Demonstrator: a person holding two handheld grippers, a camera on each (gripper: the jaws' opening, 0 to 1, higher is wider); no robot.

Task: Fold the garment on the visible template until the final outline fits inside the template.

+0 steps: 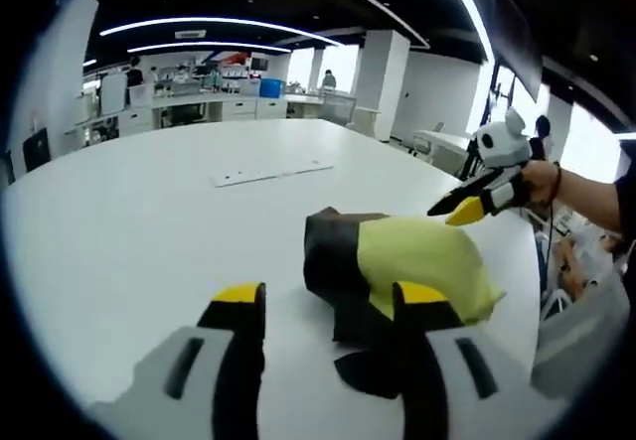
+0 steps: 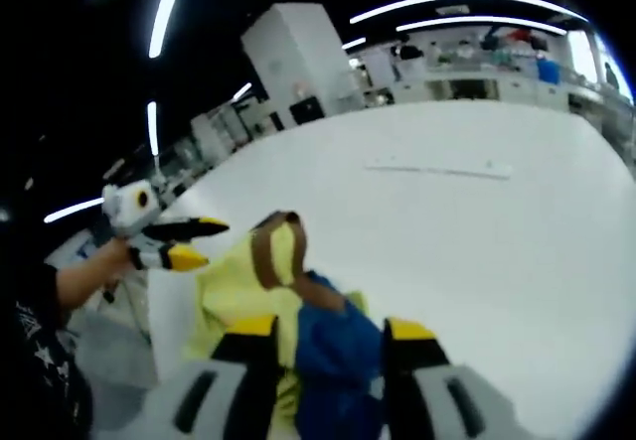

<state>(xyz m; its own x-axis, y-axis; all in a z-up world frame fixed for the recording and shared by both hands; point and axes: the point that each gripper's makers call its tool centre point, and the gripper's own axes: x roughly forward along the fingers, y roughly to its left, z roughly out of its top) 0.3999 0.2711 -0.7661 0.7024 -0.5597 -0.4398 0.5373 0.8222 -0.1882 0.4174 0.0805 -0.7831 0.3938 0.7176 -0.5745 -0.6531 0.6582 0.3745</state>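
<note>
standing by the white table (image 1: 149, 221), i see the garment (image 1: 417, 261) bunched in a heap near its edge, yellow cloth over a dark part, not yet spread or folded. in the left gripper view the left gripper (image 1: 328, 306) hangs at six o'clock with its jaws wide apart and nothing between them, the heap just beyond its right jaw. the right gripper (image 1: 465, 209) comes in at three o'clock, a hand (image 1: 542, 177) behind it, its yellow tips close to the heap's far side but apart from it, jaws narrowly parted and bare.

i judge the work barely begun: the next move calls for each gripper to take a separate edge and pull the cloth flat.

the right gripper view shows what the other hides: blue cloth and a brown band in the heap, lying between that gripper's wide jaws; gripped or not, i cannot tell. further off, at twelve o'clock, lies a pale flat strip (image 1: 270, 173); no template outline is clear.
</note>
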